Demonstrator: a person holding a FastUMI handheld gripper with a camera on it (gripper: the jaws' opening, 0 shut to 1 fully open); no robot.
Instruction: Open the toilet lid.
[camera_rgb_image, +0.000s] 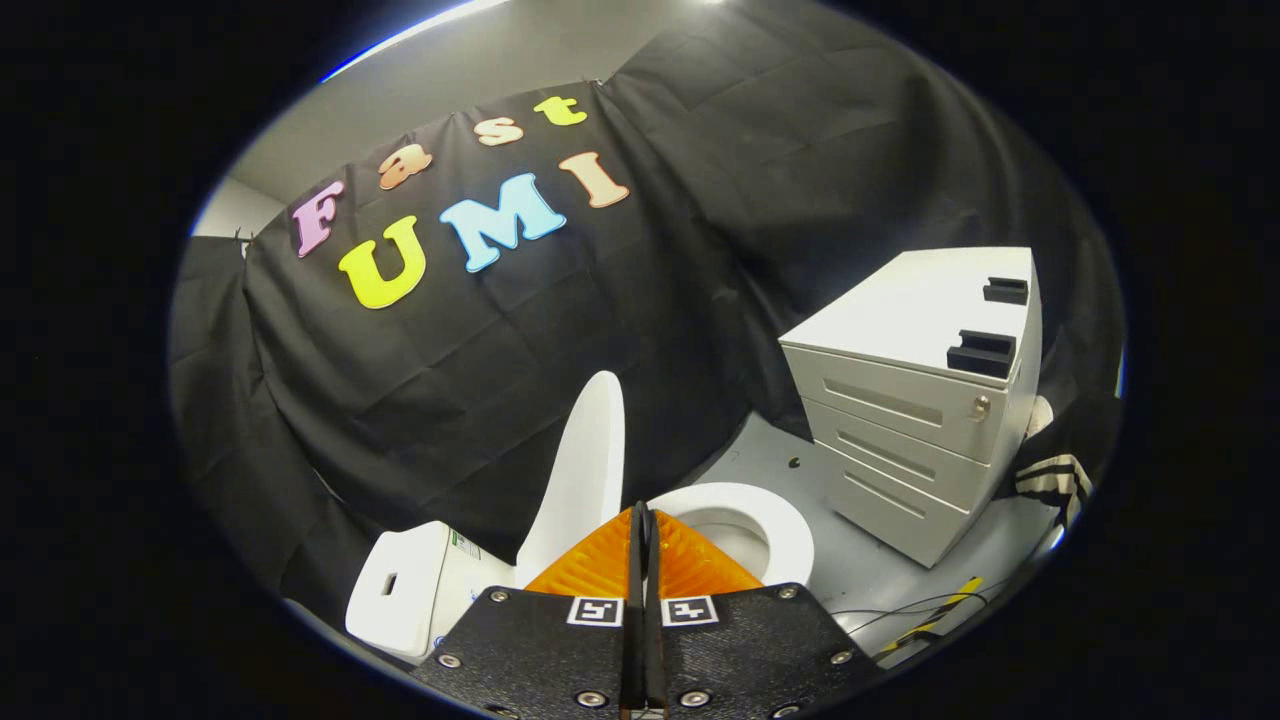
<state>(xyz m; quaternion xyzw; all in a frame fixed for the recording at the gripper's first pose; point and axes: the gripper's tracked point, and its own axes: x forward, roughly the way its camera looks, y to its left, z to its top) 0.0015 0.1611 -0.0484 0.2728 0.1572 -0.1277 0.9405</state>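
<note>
A white toilet stands below and just ahead of my fingers. Its lid (585, 465) is raised, standing upright against the tank (410, 590). The seat ring (775, 520) lies flat with the bowl open inside it. My gripper (641, 515) hangs above the seat, a little in front of the raised lid. Its two fingers are pressed together with nothing between them. The gripper body hides the near part of the seat.
A white drawer cabinet (920, 400) with two black blocks (985, 352) on top stands on the grey floor (860, 560) beyond the toilet to the right. Cables and a yellow-black strip (940, 605) lie on the floor beside it. Black cloth walls close off the back.
</note>
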